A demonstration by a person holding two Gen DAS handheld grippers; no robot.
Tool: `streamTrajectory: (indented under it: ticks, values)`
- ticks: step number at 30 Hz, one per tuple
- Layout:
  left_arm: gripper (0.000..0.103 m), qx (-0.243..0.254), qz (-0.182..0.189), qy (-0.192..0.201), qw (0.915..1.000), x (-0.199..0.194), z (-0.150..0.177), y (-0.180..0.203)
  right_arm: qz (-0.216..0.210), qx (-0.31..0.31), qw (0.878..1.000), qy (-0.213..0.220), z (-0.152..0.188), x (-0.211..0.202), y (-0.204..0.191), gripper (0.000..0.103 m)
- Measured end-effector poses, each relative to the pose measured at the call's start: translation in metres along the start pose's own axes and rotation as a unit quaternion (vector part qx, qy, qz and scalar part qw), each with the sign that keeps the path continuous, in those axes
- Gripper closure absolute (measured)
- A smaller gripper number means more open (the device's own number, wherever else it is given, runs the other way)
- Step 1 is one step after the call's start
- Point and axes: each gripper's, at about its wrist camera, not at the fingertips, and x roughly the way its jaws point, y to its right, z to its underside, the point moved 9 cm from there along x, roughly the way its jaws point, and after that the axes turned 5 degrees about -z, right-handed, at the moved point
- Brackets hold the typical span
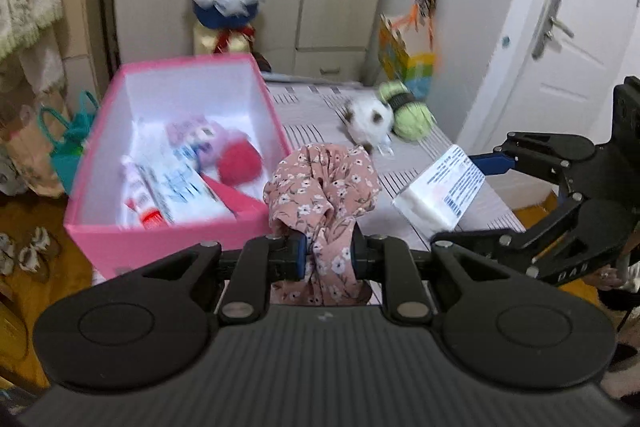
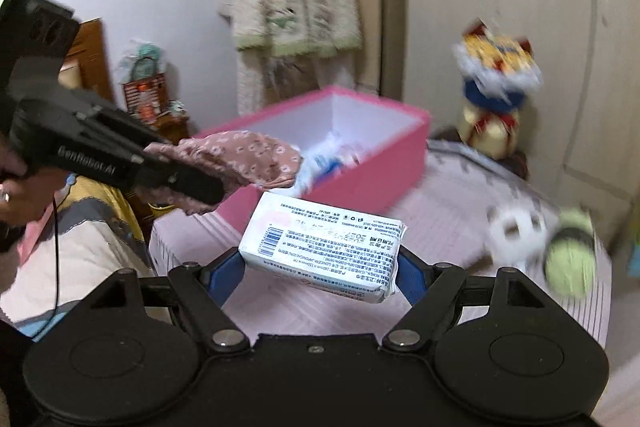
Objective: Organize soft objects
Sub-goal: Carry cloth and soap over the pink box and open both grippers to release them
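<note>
A: Largest element?
B: Striped surface [image 1: 312, 107] bearing an open pink box [image 1: 168, 227] with packets and a red pom-pom inside

A: Loose items?
B: White spotted plush [image 1: 370, 121] touching a green knitted toy [image 1: 412, 111], well apart from the box

A: Left hand-held gripper [image 1: 328, 253]?
B: Pads pressed together on a floral cloth [image 1: 322, 187], held above the box's near corner

A: Right hand-held gripper [image 2: 320, 267]?
B: Blue pads clamped on both ends of a white tissue pack [image 2: 324, 247], raised off the surface beside the box
</note>
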Motion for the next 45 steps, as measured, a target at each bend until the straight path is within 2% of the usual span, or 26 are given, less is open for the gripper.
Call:
streamTrajectory:
  ticks: [3, 7, 13, 19, 23, 28, 30, 31, 32, 33, 35, 38, 42, 45]
  values:
    - [0.086, 0.000, -0.023, 0.017, 0.9996, 0.001, -0.018, -0.018, 0.000, -0.041, 0.999, 0.016, -0.026, 0.017, -0.006, 0.020]
    - [0.086, -0.009, -0.052, 0.020, 0.9984, 0.025, -0.038, -0.048, 0.016, -0.089, 0.996, 0.023, -0.055, 0.052, -0.003, 0.020]
    - [0.086, -0.046, -0.084, -0.003, 0.9954, 0.077, -0.062, -0.101, 0.030, -0.147, 0.989, -0.010, -0.087, 0.119, 0.016, 0.020]
    - [0.085, -0.074, -0.113, -0.048, 0.9896, 0.135, -0.075, -0.144, 0.014, -0.155, 0.985, -0.071, -0.102, 0.187, 0.042, 0.020]
    - [0.085, -0.081, -0.129, -0.066, 0.9862, 0.161, -0.080, -0.161, 0.027, -0.153, 0.982, -0.103, -0.106, 0.217, 0.058, 0.020]
    - [0.083, -0.093, -0.117, -0.074, 0.9860, 0.174, -0.074, -0.164, 0.035, -0.152, 0.982, -0.110, -0.103, 0.239, 0.069, 0.020]
    - [0.081, -0.098, -0.128, -0.072, 0.9843, 0.177, -0.075, -0.165, 0.042, -0.152, 0.981, -0.112, -0.102, 0.248, 0.071, 0.019]
    - [0.080, -0.099, -0.132, -0.072, 0.9836, 0.179, -0.075, -0.166, 0.046, -0.152, 0.981, -0.113, -0.101, 0.250, 0.072, 0.018]
    - [0.073, -0.099, -0.137, -0.072, 0.9829, 0.179, -0.075, -0.167, 0.050, -0.152, 0.980, -0.114, -0.100, 0.251, 0.073, 0.018]
    - [0.059, -0.099, -0.142, -0.073, 0.9822, 0.180, -0.075, -0.167, 0.056, -0.152, 0.981, -0.110, -0.099, 0.249, 0.073, 0.017]
    - [0.047, -0.097, -0.151, -0.070, 0.9813, 0.175, -0.075, -0.166, 0.067, -0.149, 0.982, -0.094, -0.102, 0.241, 0.076, 0.012]
    - [0.045, -0.078, -0.151, -0.055, 0.9839, 0.159, -0.075, -0.158, 0.058, -0.116, 0.990, -0.059, -0.108, 0.212, 0.078, 0.011]
    - [0.040, -0.067, -0.132, -0.036, 0.9883, 0.126, -0.075, -0.142, 0.028, -0.058, 0.998, -0.014, -0.112, 0.160, 0.078, 0.011]
    - [0.035, -0.045, -0.123, -0.023, 0.9911, 0.102, -0.076, -0.127, 0.004, -0.021, 1.000, -0.003, -0.110, 0.127, 0.076, 0.011]
